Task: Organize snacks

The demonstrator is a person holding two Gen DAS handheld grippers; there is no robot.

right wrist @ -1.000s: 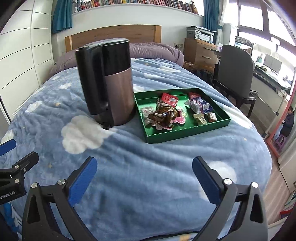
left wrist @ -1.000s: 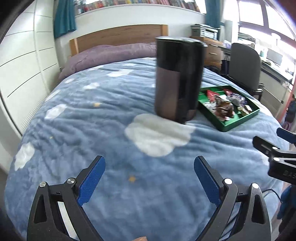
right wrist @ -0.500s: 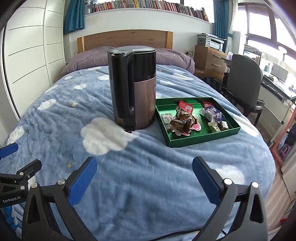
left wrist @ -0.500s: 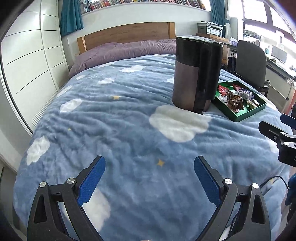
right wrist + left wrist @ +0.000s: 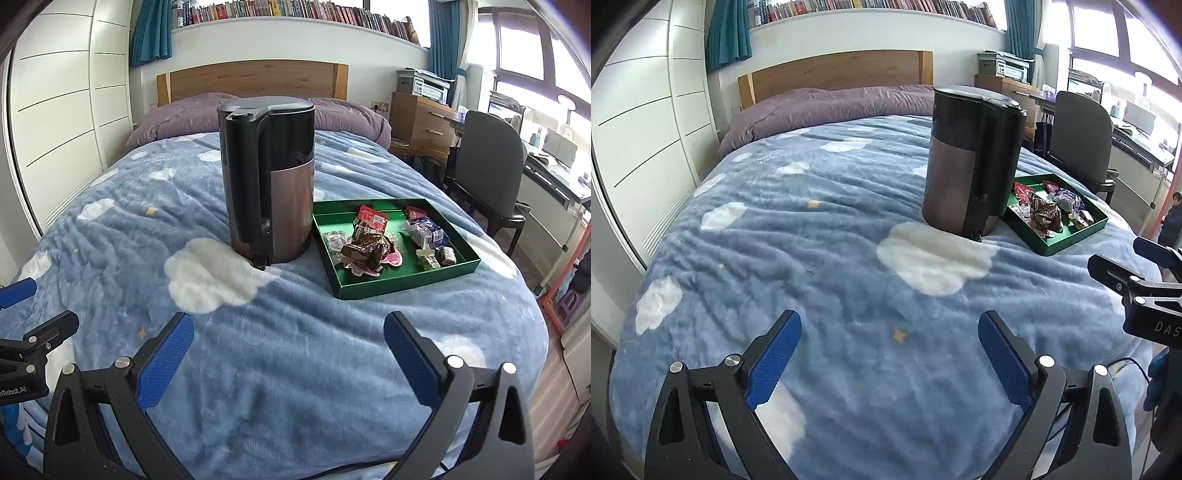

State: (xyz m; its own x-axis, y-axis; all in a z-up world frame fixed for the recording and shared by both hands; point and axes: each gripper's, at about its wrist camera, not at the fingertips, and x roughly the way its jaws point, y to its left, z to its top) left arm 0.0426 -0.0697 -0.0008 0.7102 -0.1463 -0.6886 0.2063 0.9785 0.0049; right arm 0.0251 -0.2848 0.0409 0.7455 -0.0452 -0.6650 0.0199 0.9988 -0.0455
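On the blanket [image 5: 295, 369], both claws gape wide, empty, near kettle [image 5: 269, 184] and snack tray [image 5: 399, 284].

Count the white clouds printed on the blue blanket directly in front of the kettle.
1: a large white cloud patch lies on the blue fleece blanket, just ahead of the black-and-bronze electric kettle. Smaller clouds sit farther off.
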